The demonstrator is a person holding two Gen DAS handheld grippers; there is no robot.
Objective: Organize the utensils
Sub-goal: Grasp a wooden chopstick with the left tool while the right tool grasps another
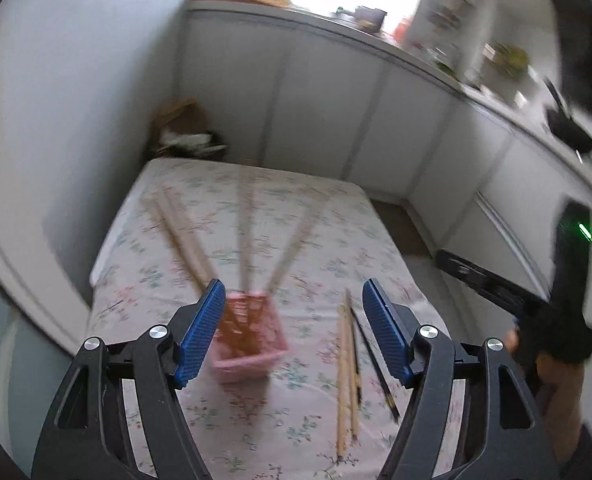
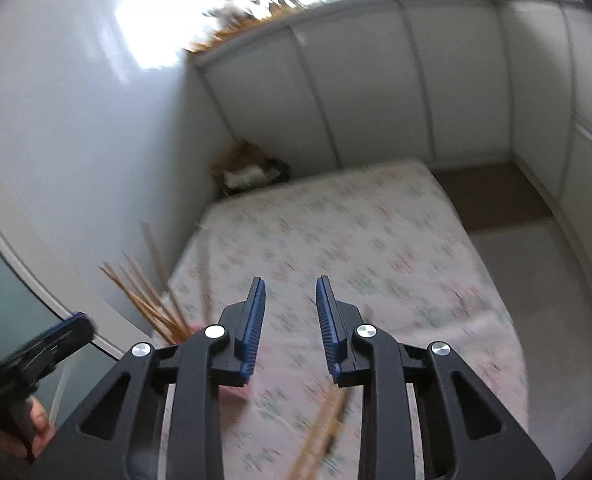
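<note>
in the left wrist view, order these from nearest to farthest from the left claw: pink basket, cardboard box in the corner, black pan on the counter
1. Pink basket: just ahead of the left claw, by its left finger, on the floral cloth.
2. Cardboard box: on the floor past the table's far edge, in the corner.
3. Black pan: up on the counter at far right; its rank against the box is less sure.

My left hand-held gripper [image 1: 292, 332] and right hand-held gripper [image 2: 290, 330] match — black frames, silver screws, ribbed blue pads [image 1: 200, 336] — and my sleeve [image 1: 567, 280] is black.
</note>
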